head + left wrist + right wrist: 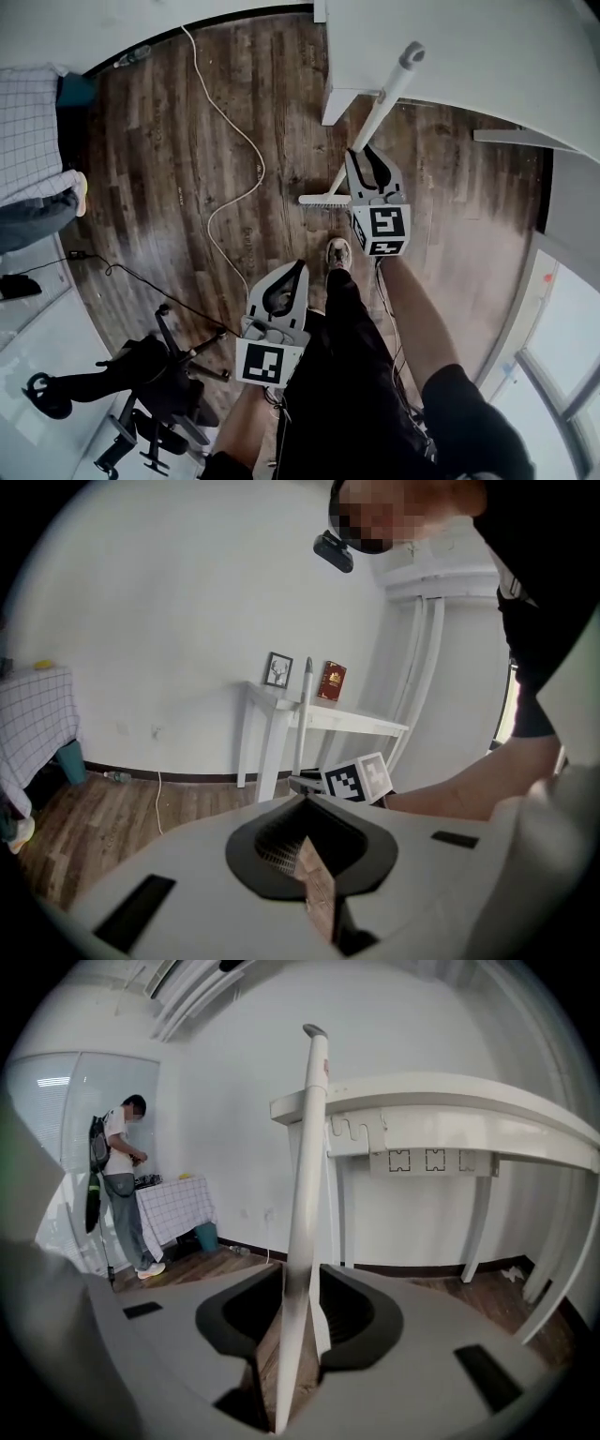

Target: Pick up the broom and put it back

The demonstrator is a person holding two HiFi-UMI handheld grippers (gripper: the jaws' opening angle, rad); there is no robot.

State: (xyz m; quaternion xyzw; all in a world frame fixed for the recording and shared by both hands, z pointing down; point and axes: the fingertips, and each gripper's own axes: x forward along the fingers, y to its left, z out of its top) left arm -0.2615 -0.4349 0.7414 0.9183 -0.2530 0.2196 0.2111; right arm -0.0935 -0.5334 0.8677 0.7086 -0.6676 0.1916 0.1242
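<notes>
On the wood floor point(187, 169) stands one white tabletop point(469, 56), and one broom point(384, 98) leans on it. Of two tools, the right tool point(364, 155) sits loose round the broom's stick. The left tool point(298, 270) is closed, empty.

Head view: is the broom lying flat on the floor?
No, the broom stands on its bristles, with its handle leaning against the edge of the white table.

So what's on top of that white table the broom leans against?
A small framed picture and a red card-like thing stand on the white table, one each side of the broom handle. The right gripper view looks from below, so the tabletop is hidden there.
</notes>
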